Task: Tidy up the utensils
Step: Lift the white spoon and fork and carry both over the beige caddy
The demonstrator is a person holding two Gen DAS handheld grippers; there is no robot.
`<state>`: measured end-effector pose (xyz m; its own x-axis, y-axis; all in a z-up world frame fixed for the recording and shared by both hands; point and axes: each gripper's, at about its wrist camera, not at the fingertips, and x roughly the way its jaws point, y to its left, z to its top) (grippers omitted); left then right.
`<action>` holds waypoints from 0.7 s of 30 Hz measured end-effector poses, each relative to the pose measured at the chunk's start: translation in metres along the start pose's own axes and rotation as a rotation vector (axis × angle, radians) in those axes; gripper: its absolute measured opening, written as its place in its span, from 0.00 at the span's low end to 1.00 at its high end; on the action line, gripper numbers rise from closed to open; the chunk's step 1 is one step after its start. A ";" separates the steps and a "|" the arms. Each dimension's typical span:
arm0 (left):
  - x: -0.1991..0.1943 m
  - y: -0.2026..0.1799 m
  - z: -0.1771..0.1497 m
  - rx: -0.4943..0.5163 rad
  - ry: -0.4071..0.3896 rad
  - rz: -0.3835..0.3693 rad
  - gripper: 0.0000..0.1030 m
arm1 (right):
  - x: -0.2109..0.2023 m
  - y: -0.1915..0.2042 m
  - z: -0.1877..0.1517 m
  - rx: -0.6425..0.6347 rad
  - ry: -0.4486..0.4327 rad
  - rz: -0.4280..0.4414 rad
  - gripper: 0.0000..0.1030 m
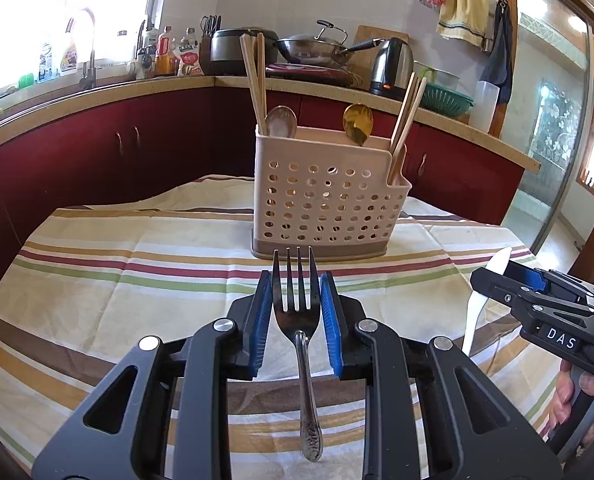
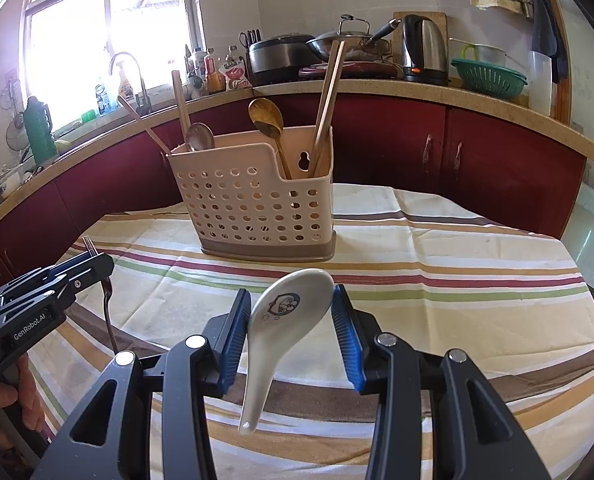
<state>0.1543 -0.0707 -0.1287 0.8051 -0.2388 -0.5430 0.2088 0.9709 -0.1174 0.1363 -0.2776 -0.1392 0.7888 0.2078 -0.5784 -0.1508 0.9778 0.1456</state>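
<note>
Mid-carry, by the look of it. The left gripper (image 1: 295, 312) had its blue pads clamped on a shiny steel fork (image 1: 297, 312), tines forward, handle dangling below the fingers. The right gripper (image 2: 293, 324) pinched a white ceramic soup spoon (image 2: 285, 312) by the bowl. The beige perforated plastic utensil caddy (image 1: 325, 204) sat beyond both sets of fingertips on the striped tablecloth (image 1: 97, 280). The next move probably needed each piece tipped handle-down over a compartment.

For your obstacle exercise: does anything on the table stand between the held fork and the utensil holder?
Nothing visible does. The left claw grips the fork, and only bare striped tablecloth lies between it and the utensil holder.
</note>
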 end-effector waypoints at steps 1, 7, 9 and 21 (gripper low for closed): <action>-0.001 0.001 0.001 -0.001 -0.005 0.000 0.23 | -0.001 0.000 0.001 -0.001 -0.002 0.000 0.41; -0.008 0.002 0.009 -0.003 -0.034 -0.001 0.23 | -0.005 0.001 0.008 -0.005 -0.027 -0.003 0.41; -0.010 0.003 0.012 -0.004 -0.044 -0.004 0.23 | -0.007 0.000 0.011 -0.005 -0.039 -0.005 0.41; -0.023 -0.004 0.054 0.031 -0.163 -0.037 0.23 | -0.013 0.004 0.051 -0.028 -0.142 0.001 0.41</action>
<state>0.1646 -0.0705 -0.0704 0.8753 -0.2769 -0.3964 0.2550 0.9609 -0.1081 0.1560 -0.2780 -0.0901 0.8647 0.2042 -0.4589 -0.1661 0.9785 0.1224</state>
